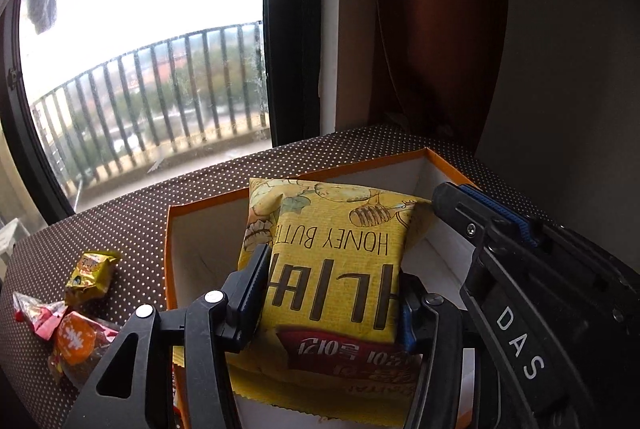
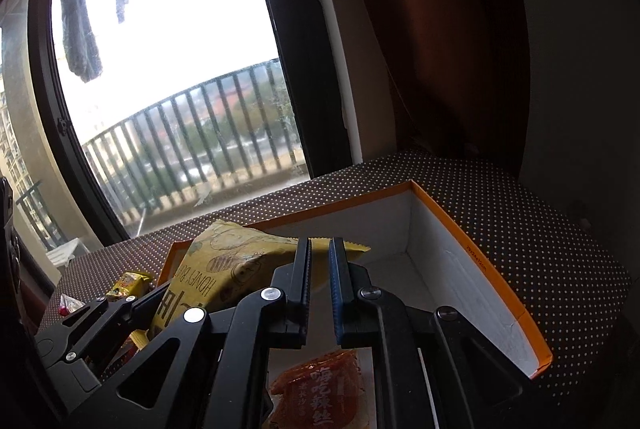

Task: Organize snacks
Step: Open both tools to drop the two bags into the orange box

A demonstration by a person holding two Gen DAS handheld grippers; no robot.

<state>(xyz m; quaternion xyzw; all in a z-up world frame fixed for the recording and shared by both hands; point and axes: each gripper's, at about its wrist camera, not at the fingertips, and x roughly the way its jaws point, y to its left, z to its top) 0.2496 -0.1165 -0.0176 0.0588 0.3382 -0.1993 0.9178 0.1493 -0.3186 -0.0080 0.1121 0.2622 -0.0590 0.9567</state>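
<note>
A brown tabletop (image 1: pixel 132 213) with white dots carries an orange-rimmed box (image 2: pixel 472 257) with white walls. The left tool (image 1: pixel 332 289) grips a yellow honey-butter bag (image 1: pixel 332 261) by its two sides, holding it over the box, long axis running away toward the window. The right tool (image 2: pixel 319 261) hangs over the box with its fingers only a narrow gap apart, holding nothing; an orange packet (image 2: pixel 316 389) lies under it. Small wrapped snacks (image 1: pixel 90 271) sit left of the box. Beyond, the window (image 1: pixel 140 49) shows a balcony railing (image 1: pixel 160 101); a dark curtain (image 1: pixel 432 29) hangs at right.
</note>
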